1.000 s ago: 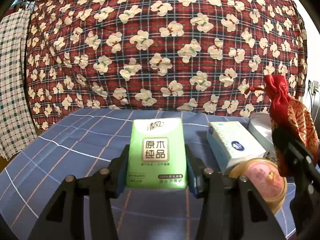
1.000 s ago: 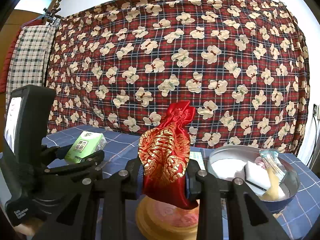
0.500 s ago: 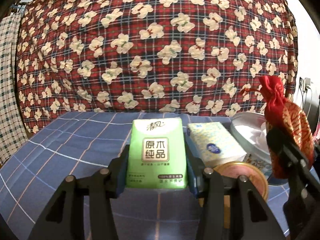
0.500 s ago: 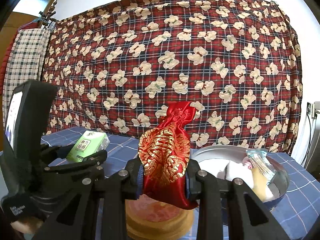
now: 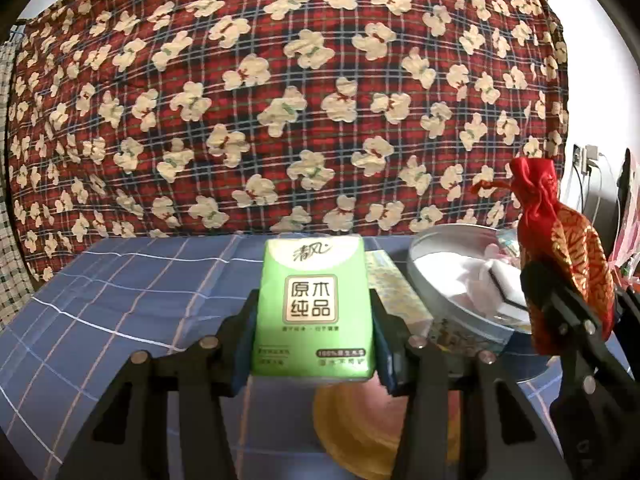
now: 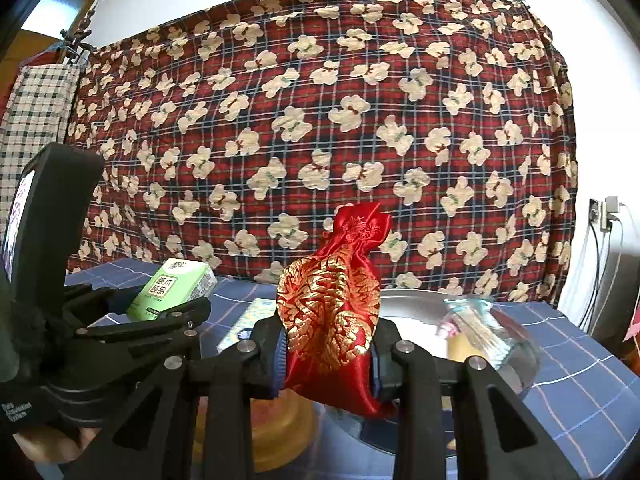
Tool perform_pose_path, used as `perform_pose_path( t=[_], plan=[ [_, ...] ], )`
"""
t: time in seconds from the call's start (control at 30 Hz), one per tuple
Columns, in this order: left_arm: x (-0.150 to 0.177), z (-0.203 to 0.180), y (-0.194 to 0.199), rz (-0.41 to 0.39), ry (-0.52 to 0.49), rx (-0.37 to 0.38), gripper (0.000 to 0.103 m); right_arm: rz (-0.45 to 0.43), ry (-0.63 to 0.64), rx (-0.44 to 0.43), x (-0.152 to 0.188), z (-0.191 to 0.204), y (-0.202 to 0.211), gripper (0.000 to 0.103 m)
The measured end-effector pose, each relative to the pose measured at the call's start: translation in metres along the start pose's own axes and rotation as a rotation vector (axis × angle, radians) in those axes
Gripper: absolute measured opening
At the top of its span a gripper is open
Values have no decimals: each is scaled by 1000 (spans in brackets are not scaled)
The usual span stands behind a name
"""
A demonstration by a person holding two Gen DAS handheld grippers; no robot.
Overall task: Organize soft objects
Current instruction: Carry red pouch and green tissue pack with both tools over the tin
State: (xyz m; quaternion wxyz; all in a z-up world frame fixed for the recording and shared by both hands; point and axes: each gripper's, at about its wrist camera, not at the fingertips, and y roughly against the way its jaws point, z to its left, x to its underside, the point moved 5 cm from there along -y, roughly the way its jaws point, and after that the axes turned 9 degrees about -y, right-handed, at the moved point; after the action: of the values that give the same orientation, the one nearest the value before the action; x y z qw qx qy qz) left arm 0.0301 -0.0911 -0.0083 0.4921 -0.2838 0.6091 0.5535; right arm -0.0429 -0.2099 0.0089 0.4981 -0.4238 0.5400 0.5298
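While the red floral quilt (image 5: 288, 92) filled the whole background behind the table, I saw the blue checked cloth (image 5: 120, 280) spread across the tabletop below it. On that cloth, to the right, stood the metal basin (image 6: 516, 344) with white pieces and a clear packet inside. Just left of the basin lay a pale patterned tissue pack (image 5: 392, 292), and nearer to me sat a round yellow-rimmed lid (image 5: 360, 432) with a pink face. My right gripper (image 6: 328, 352) had its fingers pressed narrow on the red and gold pouch (image 6: 332, 316), held upright above the lid and in front of the basin. My left gripper (image 5: 314, 344) clamped the green tissue pack (image 5: 314, 308) by its sides, lifted clear of the cloth, label facing me.
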Motion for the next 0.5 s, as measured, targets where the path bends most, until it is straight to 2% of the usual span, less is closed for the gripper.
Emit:
perform_pose_path(
  t=[0.5],
  plan=[
    [-1,-42,4,-9,-24,64,49,3,-99,61,0,-51,8,33]
  ],
)
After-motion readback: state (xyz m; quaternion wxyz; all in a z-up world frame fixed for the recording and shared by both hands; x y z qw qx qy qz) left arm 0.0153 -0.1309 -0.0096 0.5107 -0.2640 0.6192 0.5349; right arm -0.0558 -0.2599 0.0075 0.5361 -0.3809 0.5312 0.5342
